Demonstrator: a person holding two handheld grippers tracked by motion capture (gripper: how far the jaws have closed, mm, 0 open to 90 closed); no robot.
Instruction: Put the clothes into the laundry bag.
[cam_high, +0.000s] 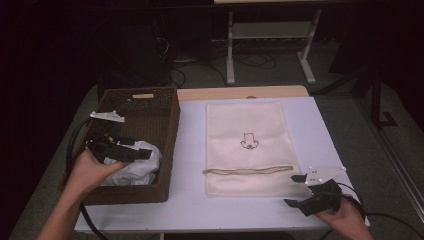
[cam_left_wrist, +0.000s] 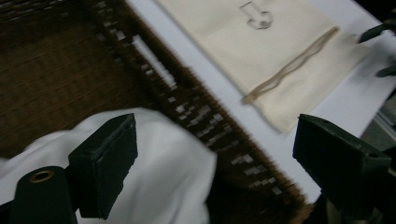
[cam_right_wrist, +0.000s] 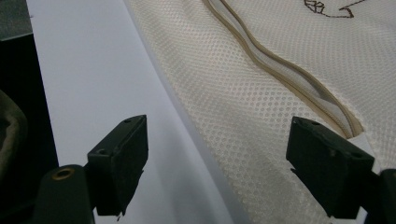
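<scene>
A cream mesh bag (cam_high: 247, 130) with a small printed figure lies flat on the white table (cam_high: 192, 150). A tan zipper (cam_high: 247, 171) runs across it near its front end. A brown wicker basket (cam_high: 171, 135) stands at the left and holds a crumpled white cloth (cam_high: 132, 170). My left gripper (cam_high: 141, 149) hangs open inside the basket, just above the cloth (cam_left_wrist: 163, 172), with nothing between its jaws (cam_left_wrist: 215, 128). My right gripper (cam_high: 296, 190) is open at the bag's front right corner. Its jaws (cam_right_wrist: 217, 128) straddle the bag's edge (cam_right_wrist: 261, 84) near the zipper (cam_right_wrist: 280, 70).
A grey three-cornered plate (cam_high: 107, 116) rests by the basket's left rim. The table's front edge is close to both hands. Past the far edge are a dark floor, cables and white table legs (cam_high: 230, 50). Bare tabletop (cam_right_wrist: 93, 70) lies between basket and bag.
</scene>
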